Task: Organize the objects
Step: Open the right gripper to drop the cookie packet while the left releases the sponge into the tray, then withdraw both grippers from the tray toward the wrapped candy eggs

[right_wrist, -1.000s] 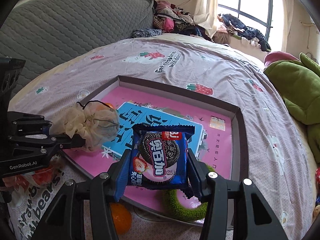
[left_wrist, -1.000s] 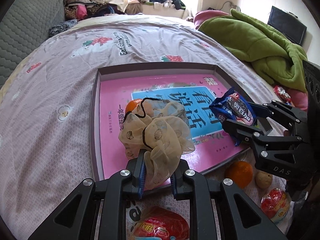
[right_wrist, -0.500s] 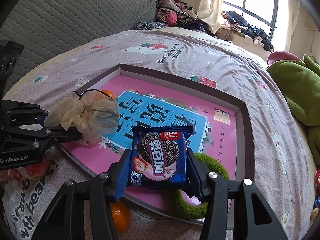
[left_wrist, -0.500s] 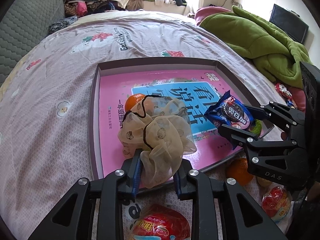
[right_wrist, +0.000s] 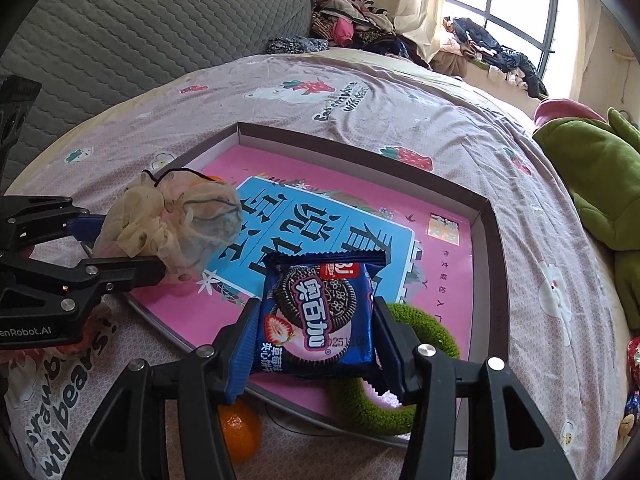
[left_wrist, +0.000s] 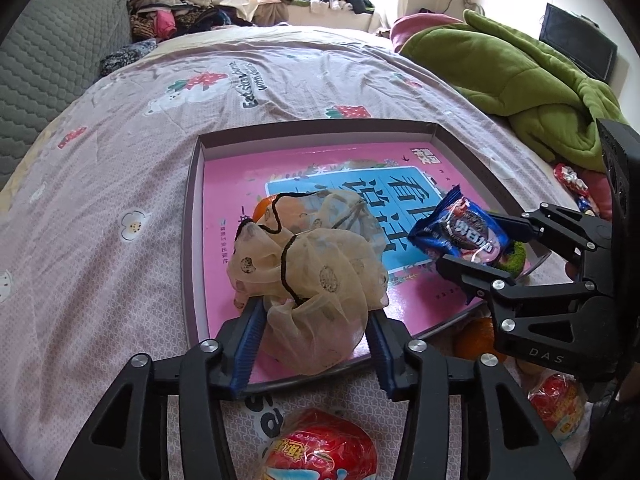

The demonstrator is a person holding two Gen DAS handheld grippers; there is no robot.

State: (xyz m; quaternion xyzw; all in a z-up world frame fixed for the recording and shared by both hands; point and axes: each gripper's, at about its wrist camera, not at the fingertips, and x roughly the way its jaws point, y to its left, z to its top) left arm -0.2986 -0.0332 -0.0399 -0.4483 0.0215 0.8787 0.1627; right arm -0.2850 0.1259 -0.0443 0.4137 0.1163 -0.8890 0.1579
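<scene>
A shallow grey box lid (left_wrist: 191, 240) (right_wrist: 490, 264) with a pink and blue printed floor lies on the bed. My left gripper (left_wrist: 316, 320) has its jaws spread, and a beige mesh scrunchie (left_wrist: 308, 272) (right_wrist: 176, 220) sits loosely between them over the lid's near edge. My right gripper (right_wrist: 312, 344) is shut on a blue Oreo packet (right_wrist: 320, 312) (left_wrist: 460, 232) and holds it above the lid's near right corner. An orange (left_wrist: 266, 206) lies in the lid, half hidden behind the scrunchie. A green fuzzy ring (right_wrist: 404, 364) lies in the lid under the packet.
Outside the lid near me lie an orange (right_wrist: 240, 428) (left_wrist: 474, 338), red-wrapped snacks (left_wrist: 320, 448) (left_wrist: 558, 404) and a plastic bag. A green blanket (left_wrist: 520, 80) is heaped at the right. A grey headboard (right_wrist: 160, 32) and piled clothes stand at the far side.
My left gripper's jaws have spread apart, loosening their hold on the scrunchie. Both grippers have moved forward over the lid; the right one still holds the packet.
</scene>
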